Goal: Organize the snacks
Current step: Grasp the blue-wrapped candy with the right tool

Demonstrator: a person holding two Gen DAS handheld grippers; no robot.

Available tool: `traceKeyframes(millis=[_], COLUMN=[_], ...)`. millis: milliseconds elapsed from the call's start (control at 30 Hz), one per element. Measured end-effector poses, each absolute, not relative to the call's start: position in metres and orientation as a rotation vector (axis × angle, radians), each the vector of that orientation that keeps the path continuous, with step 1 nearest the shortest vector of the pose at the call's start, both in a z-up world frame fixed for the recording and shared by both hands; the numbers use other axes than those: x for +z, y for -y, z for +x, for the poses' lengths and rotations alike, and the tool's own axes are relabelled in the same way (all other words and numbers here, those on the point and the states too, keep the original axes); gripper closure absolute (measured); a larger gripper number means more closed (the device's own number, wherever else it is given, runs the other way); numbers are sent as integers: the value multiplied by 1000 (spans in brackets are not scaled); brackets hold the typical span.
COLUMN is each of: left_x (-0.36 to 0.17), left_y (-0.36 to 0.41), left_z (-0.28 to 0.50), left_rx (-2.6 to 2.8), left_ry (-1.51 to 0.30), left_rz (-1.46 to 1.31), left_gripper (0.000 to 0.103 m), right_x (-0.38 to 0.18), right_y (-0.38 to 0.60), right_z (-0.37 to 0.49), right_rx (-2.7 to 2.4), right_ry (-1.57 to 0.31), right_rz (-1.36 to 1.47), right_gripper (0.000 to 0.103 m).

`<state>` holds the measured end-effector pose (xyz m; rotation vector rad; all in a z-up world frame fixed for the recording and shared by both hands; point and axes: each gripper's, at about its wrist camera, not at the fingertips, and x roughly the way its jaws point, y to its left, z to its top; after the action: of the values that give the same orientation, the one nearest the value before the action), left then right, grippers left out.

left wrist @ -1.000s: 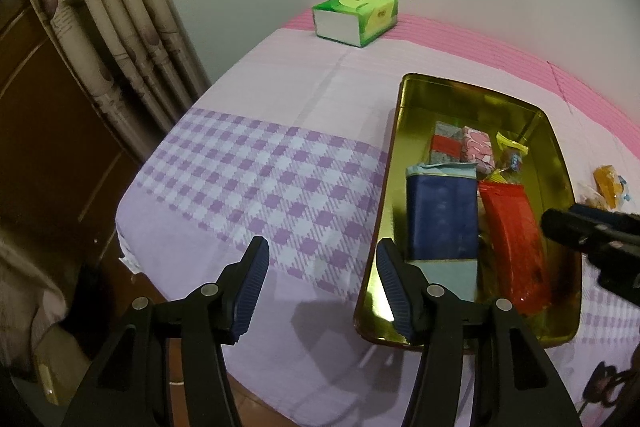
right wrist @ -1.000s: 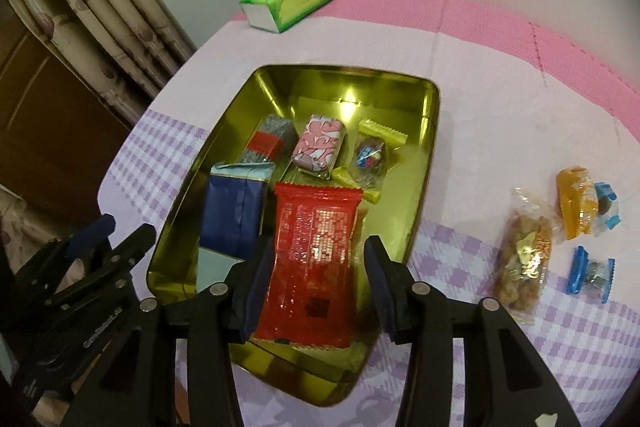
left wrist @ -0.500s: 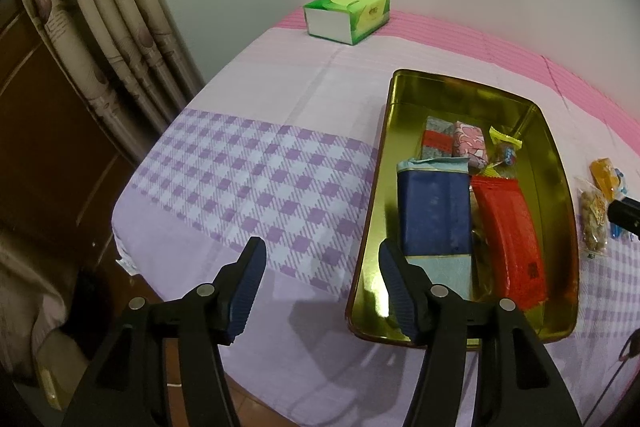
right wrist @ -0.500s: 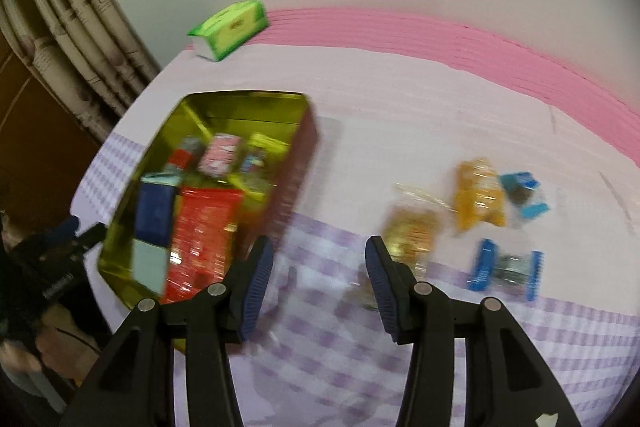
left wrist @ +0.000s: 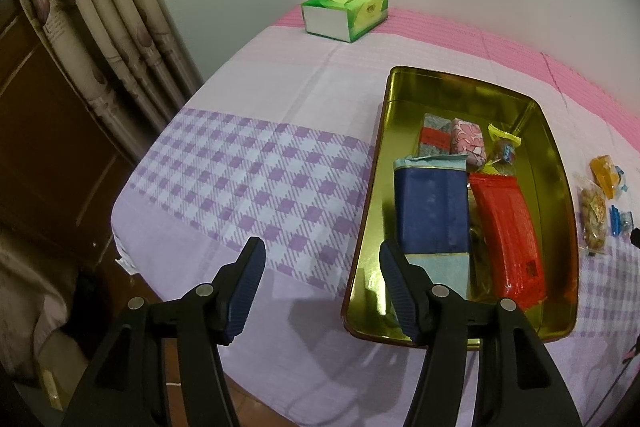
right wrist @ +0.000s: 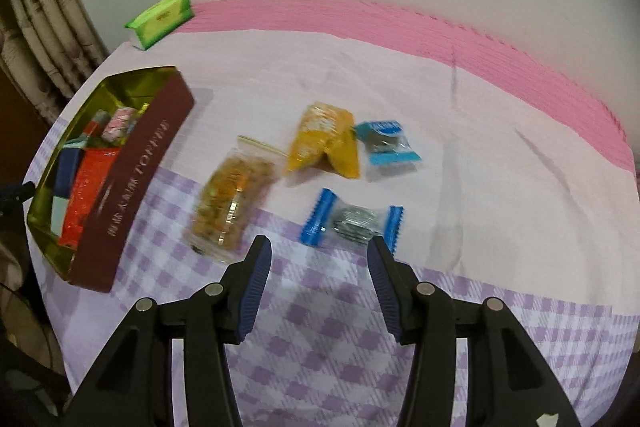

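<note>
Blue-ended candy, at 12 o'clock just beyond the right gripper with jaws spread and empty: light, crinkly, probably slippery wrapper, best pinched across its middle; left gripper likewise spread, idle.

Your tin tray, right of centre in left view: polished gold metal inside, mirror-glossy; outer wall matt maroon with pale lettering in right view. Red packet in it: shiny crinkled plastic film. Blue packet beside it: duller, satin. Loose sweets at centre of right view: clear glossy wrap, blue crimped ends. Cloth under everything: matt woven fabric, lightly creased. Your gripper pads: ribbed blue rubber-like; arms smooth black plastic. Tissue box, top centre: glossy card
</note>
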<state>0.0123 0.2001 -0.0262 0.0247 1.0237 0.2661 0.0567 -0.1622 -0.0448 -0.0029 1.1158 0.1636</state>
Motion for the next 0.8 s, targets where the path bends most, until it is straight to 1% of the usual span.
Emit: traceKeyframes(millis=[100,167,233,333,400,433,467,600,800], left_x=[-27,-27,-27,-28,-29,-29,-29,-29,-30], left_y=[-200,-200,-200,-202,-202,-203,-202,-202,-205], left_z=[13,13,13,14,14,14,14,14,14], left_rx=[264,267,270,269,274,274,275,282,293], left_ry=[-1024,-1026,-1029,-1038,-1039,-1039,-1039,-1035,-1039], left_rz=[26,28,27,19,20,21,23,29,28], left_gripper=[43,43,43,43,43,43,43,43,43], right_x=[-50,-52,-53,-46,-42,-42,-43,-54,-72], right_y=[167,168,167,165,160,158,155,146,151], right_z=[59,59,61,64,71,76,80,99,106], right_rx=[147,141,152,231,298,360,391,481,473], right_ry=[-1122,-1113,-1099,-1063,-1056,-1076,-1087,-1153,-1211], right_rz=[34,37,28,-58,-103,-129,-148,-237,-239], right_gripper=[55,52,52,52,49,45,44,44,44])
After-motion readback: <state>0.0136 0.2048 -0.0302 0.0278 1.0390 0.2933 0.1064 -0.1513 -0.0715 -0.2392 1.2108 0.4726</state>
